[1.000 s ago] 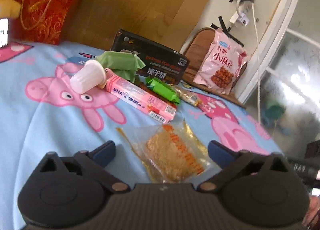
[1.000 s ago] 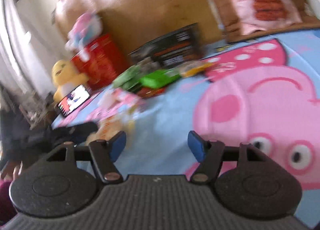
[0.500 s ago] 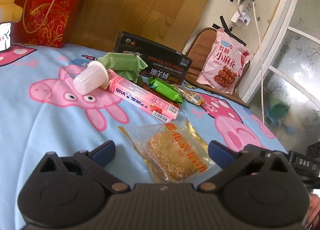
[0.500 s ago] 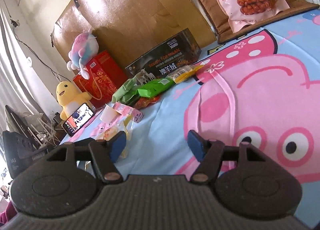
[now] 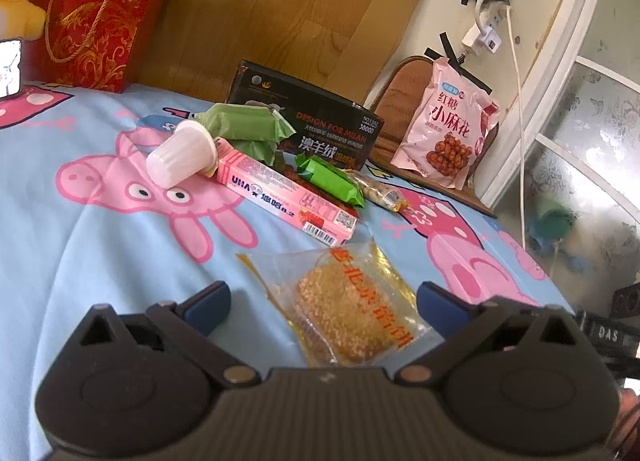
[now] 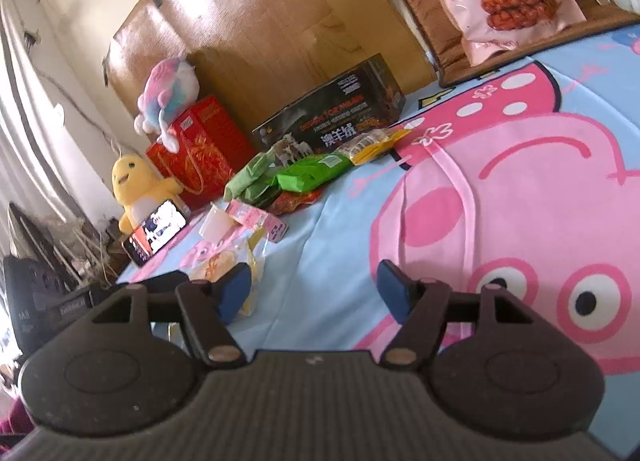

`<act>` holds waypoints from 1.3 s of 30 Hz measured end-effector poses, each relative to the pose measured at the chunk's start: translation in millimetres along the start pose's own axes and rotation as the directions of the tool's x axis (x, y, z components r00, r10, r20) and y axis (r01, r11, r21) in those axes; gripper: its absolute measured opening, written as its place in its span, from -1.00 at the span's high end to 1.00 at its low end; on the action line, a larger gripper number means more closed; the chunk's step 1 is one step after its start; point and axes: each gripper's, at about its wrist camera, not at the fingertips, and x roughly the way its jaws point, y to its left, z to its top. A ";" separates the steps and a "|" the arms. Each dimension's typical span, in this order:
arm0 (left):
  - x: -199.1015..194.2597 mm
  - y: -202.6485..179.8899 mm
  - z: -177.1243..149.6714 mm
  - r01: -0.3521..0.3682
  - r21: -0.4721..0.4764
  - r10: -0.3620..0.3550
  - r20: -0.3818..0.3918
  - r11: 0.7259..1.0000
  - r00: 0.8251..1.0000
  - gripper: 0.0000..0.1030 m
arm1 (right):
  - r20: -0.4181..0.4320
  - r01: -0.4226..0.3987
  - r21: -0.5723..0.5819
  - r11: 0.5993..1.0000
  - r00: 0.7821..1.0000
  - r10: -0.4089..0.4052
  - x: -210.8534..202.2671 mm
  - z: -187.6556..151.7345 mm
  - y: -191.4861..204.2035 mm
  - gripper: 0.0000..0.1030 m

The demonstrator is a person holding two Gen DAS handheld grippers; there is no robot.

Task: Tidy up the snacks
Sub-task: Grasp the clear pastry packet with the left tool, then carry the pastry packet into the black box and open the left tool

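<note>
Snacks lie on a blue Peppa Pig sheet. A clear packet with a golden sesame cake lies flat between the open fingers of my left gripper, unheld. Beyond it lie a pink box, a white jelly cup, green packets, a bright green bar and a small yellow packet. My right gripper is open and empty over the sheet, with the cake packet by its left finger.
A black box stands behind the snack pile. A big pink snack bag leans on a brown cushion at the back right. A red gift bag, yellow plush and phone sit at the far left.
The left gripper has barely moved and stays open around the cake packet. The right gripper has swung and steadied, now angled closer to the sheet, still open.
</note>
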 end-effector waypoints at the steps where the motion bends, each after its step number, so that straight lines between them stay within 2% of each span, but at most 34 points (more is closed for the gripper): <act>1: -0.6 2.1 0.8 0.012 -0.012 -0.012 0.000 1.000 1.000 -0.99 | -0.013 0.000 -0.021 1.000 1.000 0.000 0.4 0.3 3.2 -0.49; 5: -4.1 15.3 6.0 0.078 -0.081 -0.080 -0.019 0.994 0.997 -0.99 | -0.069 -0.010 -0.153 0.988 0.998 -0.001 4.3 1.2 22.1 -0.54; 7: -7.7 21.4 9.9 0.103 -0.129 -0.110 -0.041 0.986 0.993 -0.99 | -0.097 -0.010 -0.259 0.966 0.995 -0.016 7.8 0.1 35.7 -0.57; 9: -11.4 26.7 13.5 0.140 -0.185 -0.153 -0.059 0.973 0.986 -0.99 | -0.134 -0.023 -0.381 0.924 0.991 -0.030 13.5 -2.2 51.3 -0.69; 10: -11.2 27.4 14.7 0.150 -0.197 -0.166 -0.071 0.969 0.984 -0.93 | -0.151 -0.035 -0.439 0.898 0.988 -0.035 16.8 -3.5 58.9 -0.70; 12: -7.1 24.1 15.8 0.152 -0.192 -0.177 -0.122 0.970 0.977 -0.67 | -0.190 -0.068 -0.514 0.855 0.981 -0.036 26.2 -4.8 70.1 -0.72; 13: -2.5 21.2 15.1 0.152 -0.182 -0.180 -0.154 0.972 0.971 -0.47 | -0.215 -0.087 -0.540 0.837 0.976 -0.037 33.4 -4.9 74.4 -0.72; 14: 0.0 17.6 14.4 0.148 -0.164 -0.174 -0.161 0.975 0.972 -0.44 | -0.236 -0.104 -0.559 0.823 0.971 -0.038 41.0 -4.9 77.5 -0.72; 15: 2.3 14.1 14.2 0.148 -0.148 -0.172 -0.165 0.978 0.971 -0.40 | -0.259 -0.121 -0.573 0.811 0.965 -0.040 50.3 -4.7 80.9 -0.70; 16: 6.0 10.4 15.1 0.146 -0.132 -0.168 -0.172 0.980 0.971 -0.28 | -0.288 -0.141 -0.578 0.804 0.957 -0.040 59.8 -5.1 83.6 -0.69; 17: 9.6 8.0 16.3 0.147 -0.124 -0.168 -0.183 0.981 0.969 -0.18 | -0.314 -0.159 -0.579 0.799 0.949 -0.038 66.6 -7.5 86.2 -0.56; 18: 12.1 6.2 17.8 0.153 -0.122 -0.175 -0.189 0.981 0.966 -0.18 | -0.305 -0.164 -0.599 0.783 0.952 -0.034 72.3 -9.8 89.4 -0.39; 20: 13.2 0.6 24.1 0.144 -0.095 -0.160 -0.182 0.985 0.970 -0.18 | -0.293 -0.159 -0.635 0.756 0.955 -0.045 78.5 -11.5 97.2 -0.31; 22: 14.7 -2.5 34.7 0.153 -0.073 -0.164 -0.175 0.985 0.971 -0.18 | -0.281 -0.150 -0.624 0.767 0.959 -0.040 79.1 -5.4 96.9 -0.22; 24: 16.9 -3.6 47.6 0.177 -0.073 -0.187 -0.163 0.982 0.969 -0.18 | -0.262 -0.141 -0.585 0.799 0.965 -0.022 75.5 5.4 91.5 -0.20; 26: 22.1 -10.5 67.2 0.198 -0.041 -0.202 -0.144 0.979 0.969 -0.18 | -0.215 -0.119 -0.560 0.820 0.976 -0.006 70.6 18.1 89.2 -0.20; 30: 44.9 -26.1 118.0 0.212 0.044 -0.207 -0.093 0.976 0.974 -0.20 | -0.102 -0.051 -0.558 0.828 0.995 -0.007 72.7 53.3 89.4 -0.20; 32: 69.2 -28.7 148.1 0.210 0.060 -0.206 -0.071 0.976 0.976 -0.20 | -0.046 -0.009 -0.557 0.830 0.999 -0.020 84.7 78.9 85.6 -0.20; 35: 114.1 -22.2 191.1 0.209 0.032 -0.207 -0.060 0.977 0.977 -0.25 | 0.020 0.043 -0.536 0.843 0.999 -0.039 110.9 120.6 72.7 -0.20; 39: 168.3 -9.2 225.3 0.166 -0.008 -0.166 -0.079 0.986 0.983 -0.25 | 0.025 0.079 -0.473 0.877 0.997 -0.076 165.0 172.7 44.4 -0.20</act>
